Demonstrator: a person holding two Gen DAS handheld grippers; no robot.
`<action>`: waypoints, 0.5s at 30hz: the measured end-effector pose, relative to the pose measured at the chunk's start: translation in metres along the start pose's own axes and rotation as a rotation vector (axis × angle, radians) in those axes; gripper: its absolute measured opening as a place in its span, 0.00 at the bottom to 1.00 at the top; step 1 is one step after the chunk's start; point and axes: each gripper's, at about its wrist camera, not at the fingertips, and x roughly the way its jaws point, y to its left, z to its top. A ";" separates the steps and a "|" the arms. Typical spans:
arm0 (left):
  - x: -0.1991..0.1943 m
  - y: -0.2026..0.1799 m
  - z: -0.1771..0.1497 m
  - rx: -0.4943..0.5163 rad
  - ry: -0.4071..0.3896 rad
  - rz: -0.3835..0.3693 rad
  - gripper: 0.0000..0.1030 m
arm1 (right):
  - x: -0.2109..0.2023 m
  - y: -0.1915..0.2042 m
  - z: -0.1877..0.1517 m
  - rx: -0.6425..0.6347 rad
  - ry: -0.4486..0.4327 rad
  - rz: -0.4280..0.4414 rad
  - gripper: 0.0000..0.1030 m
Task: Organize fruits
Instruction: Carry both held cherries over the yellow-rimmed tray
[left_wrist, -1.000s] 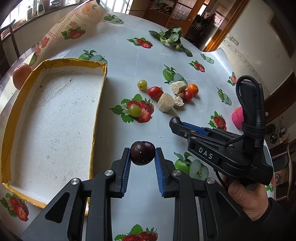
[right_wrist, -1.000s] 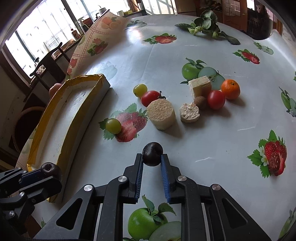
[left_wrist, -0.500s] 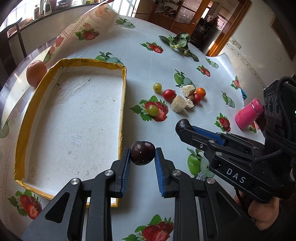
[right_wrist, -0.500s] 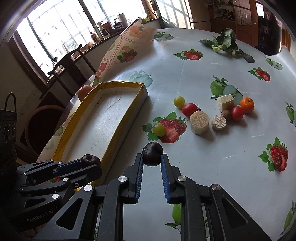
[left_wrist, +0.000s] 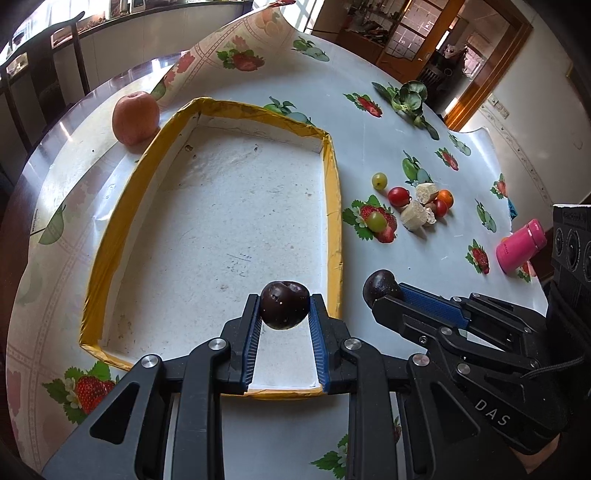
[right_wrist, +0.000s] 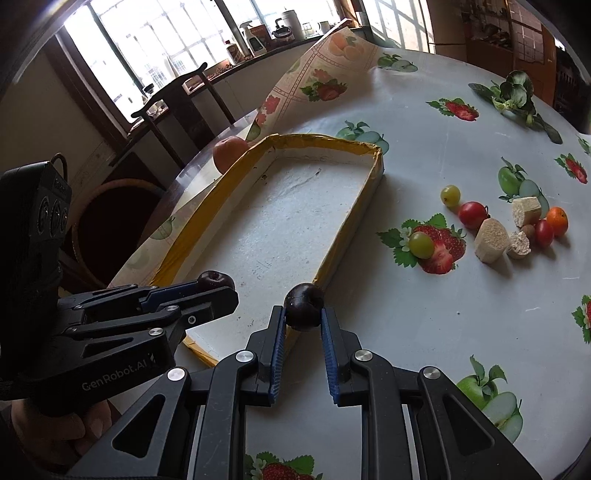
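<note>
Fruit-printed oilcloth covers a round table by bright windows. Nearest, the left gripper (left_wrist: 284, 310) pinches a dark plum (left_wrist: 284, 304) over the near end of the yellow-rimmed tray (left_wrist: 334, 206); its body reads "GenRobot.AI". Beside it the right gripper (right_wrist: 303, 314), marked "DAS", clamps a second plum (right_wrist: 303, 306) just over the tray's near right corner. Farther right lie grapes (right_wrist: 421, 244), tomatoes (right_wrist: 472, 215), pale chunks (right_wrist: 491, 239) and an orange (right_wrist: 557, 220). An apple (left_wrist: 136, 118) sits beyond the tray's far left corner.

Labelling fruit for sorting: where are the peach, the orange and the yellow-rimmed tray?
peach (left_wrist: 135, 117), left wrist view, middle of its skin
orange (right_wrist: 557, 220), right wrist view, its centre
yellow-rimmed tray (left_wrist: 331, 192), left wrist view, right rim
</note>
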 end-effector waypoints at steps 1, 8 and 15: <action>0.000 0.004 0.000 -0.004 0.001 0.002 0.22 | 0.002 0.004 0.000 -0.006 0.004 0.003 0.19; 0.005 0.031 -0.002 -0.036 0.016 0.030 0.22 | 0.017 0.027 0.001 -0.048 0.039 0.038 0.19; 0.021 0.051 -0.001 -0.059 0.051 0.057 0.22 | 0.049 0.046 -0.003 -0.080 0.108 0.047 0.19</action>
